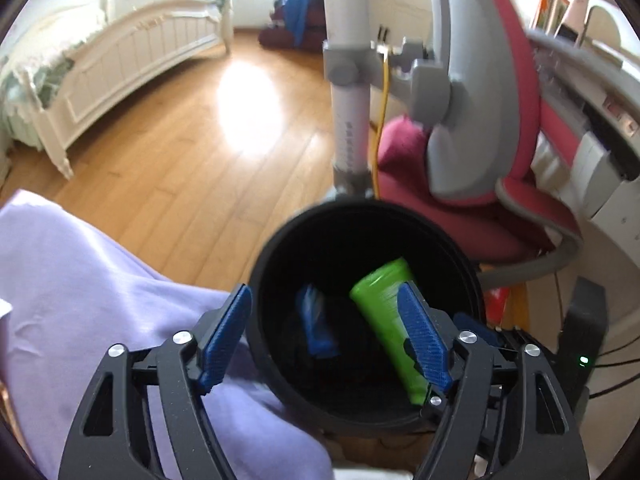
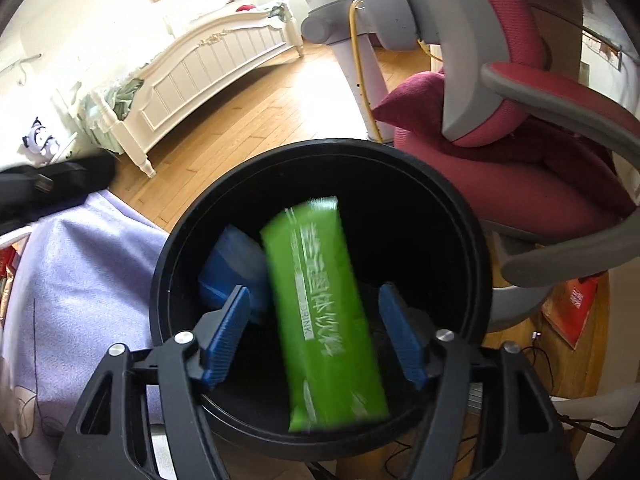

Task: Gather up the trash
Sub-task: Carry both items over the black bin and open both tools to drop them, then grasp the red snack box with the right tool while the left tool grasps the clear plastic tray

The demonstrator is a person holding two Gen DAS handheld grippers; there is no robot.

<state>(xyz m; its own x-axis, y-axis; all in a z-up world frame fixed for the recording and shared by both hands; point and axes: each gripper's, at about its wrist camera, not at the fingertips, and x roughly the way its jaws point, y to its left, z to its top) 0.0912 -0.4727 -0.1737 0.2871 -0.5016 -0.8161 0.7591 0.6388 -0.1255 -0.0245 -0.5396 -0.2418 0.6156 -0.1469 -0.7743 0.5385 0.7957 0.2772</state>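
Observation:
A round black trash bin (image 2: 192, 216) stands on the floor below both grippers; it also shows in the left wrist view (image 1: 276, 240). A green drink pouch (image 2: 324, 320) lies blurred between my right gripper's fingers over the bin mouth, touching neither pad; it shows in the left wrist view (image 1: 384, 312) too. A blue wrapper (image 2: 232, 268) lies inside the bin, also visible in the left wrist view (image 1: 316, 328). My right gripper (image 2: 314, 336) is open. My left gripper (image 1: 326, 336) is open and empty above the bin's near rim.
A lilac cloth (image 1: 80, 300) covers the surface left of the bin. A pink and grey chair (image 2: 540, 160) stands right of the bin. A white bed frame (image 2: 208, 76) stands across the wooden floor (image 1: 180, 140). A red packet (image 2: 576, 308) lies on the floor at the right.

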